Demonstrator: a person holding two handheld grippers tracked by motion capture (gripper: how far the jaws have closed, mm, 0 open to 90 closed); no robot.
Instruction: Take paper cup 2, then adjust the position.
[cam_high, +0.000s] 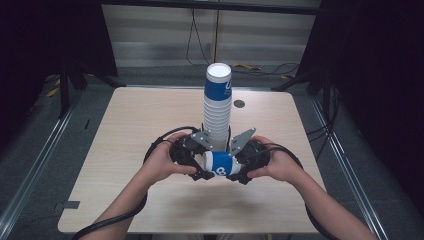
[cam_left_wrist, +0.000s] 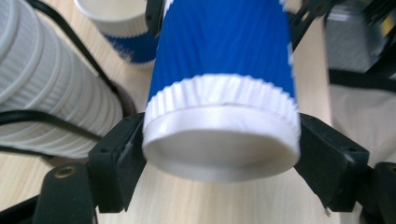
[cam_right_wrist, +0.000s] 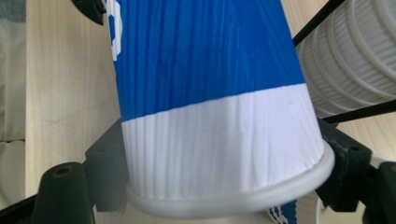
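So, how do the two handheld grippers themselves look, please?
Both the left gripper and the right gripper are black, with blocky black jaws. Each carries a grey three-cornered plate on top. A thick black cable trails from each. The person's forearms are bare, with no sleeves showing.

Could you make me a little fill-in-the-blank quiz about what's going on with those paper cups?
1. The tall stack of cups stands on the ___ table.
2. The cup between the left gripper and the right gripper lies on its ___.
3. The cup's ribbed sleeve is white and ___.

Missing words: wooden; side; blue
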